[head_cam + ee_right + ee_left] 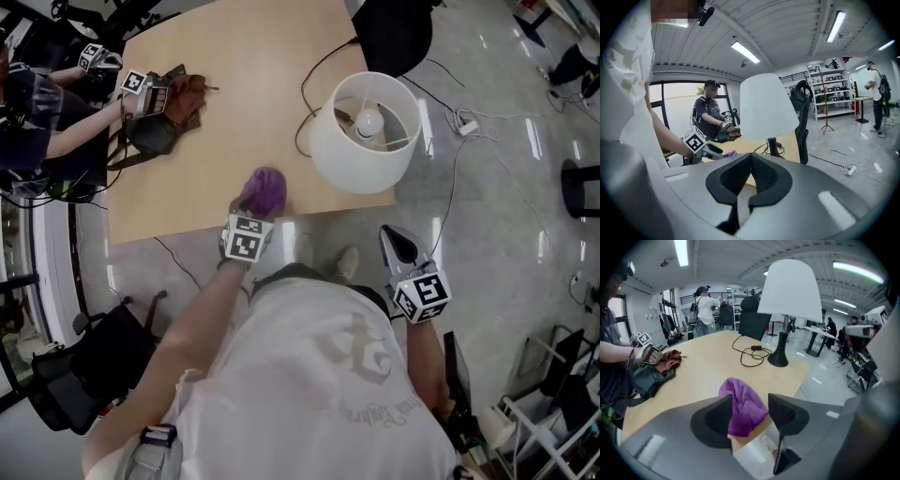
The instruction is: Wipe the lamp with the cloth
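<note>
Lamp [364,127] upright, purple cloth [262,190] between wide left tool [750,408], right tool [750,161] closed

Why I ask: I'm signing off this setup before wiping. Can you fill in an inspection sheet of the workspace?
Surface: light wooden table.
Job's things: white-shaded lamp upright at the near right corner; purple cloth bunched at the near edge.
Clutter: brown cloth and dark bag at the far left, by another person's arm.
Grippers: left gripper open, fingers either side of the purple cloth; right gripper shut, empty, off the table.
Cables: black cord looped behind the lamp; white power strip on the floor.
Surroundings: grey floor; black chair beyond the table.
</note>
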### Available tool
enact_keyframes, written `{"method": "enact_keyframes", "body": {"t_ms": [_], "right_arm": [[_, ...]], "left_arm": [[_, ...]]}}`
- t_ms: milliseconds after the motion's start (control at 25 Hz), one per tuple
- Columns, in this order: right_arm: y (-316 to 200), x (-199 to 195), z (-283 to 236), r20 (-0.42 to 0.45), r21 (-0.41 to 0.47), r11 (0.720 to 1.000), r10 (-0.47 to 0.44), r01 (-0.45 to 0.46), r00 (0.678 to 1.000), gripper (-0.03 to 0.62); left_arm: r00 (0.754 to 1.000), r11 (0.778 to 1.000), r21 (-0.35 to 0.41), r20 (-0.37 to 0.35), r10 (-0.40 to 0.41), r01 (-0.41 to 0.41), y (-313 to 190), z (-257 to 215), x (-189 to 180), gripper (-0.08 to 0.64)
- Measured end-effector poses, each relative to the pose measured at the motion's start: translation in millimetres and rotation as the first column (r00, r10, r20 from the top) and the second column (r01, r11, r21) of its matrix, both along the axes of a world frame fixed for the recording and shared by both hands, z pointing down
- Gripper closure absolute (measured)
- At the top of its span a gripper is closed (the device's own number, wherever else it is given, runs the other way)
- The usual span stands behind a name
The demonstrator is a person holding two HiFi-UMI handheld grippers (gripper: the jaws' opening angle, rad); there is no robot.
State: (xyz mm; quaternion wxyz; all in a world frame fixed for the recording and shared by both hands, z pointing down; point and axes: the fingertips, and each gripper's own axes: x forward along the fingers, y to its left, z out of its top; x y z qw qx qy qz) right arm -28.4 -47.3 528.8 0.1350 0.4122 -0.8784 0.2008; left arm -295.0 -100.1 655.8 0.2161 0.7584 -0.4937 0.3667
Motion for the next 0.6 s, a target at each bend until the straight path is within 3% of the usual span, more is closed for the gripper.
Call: {"method": "enact_keyframes", "body": {"t_ms": [160,400,480,600], "right_arm": [[7,-4,7,-0.026,-0.024,0.999,0.048,-0.049,0.999,0.578],[13,0,5,-0.043,-0.025,0.993,0.114,-0.115,0.993,0.578],[17,-1,4,-0.048,-0.023,0.991,0.133,-0.134,0.99,0.578],[22,-3,4,-0.055,-0.019,0.987,0.16,-0.162,0.986,0.578]], "left_arm": [[0.997,0.997,-0.072,0.075,0.0,0.005,-15,35,-24,0.274],[0.999,0.986,-0.164,0.048,0.006,0.002,-23,61,-16,0.249],[0.998,0.985,-0.173,0.057,0.018,-0.008,-22,65,-13,0.263],[0.997,0.984,-0.176,0.056,0.05,-0.04,-21,71,-9,0.344]]}}
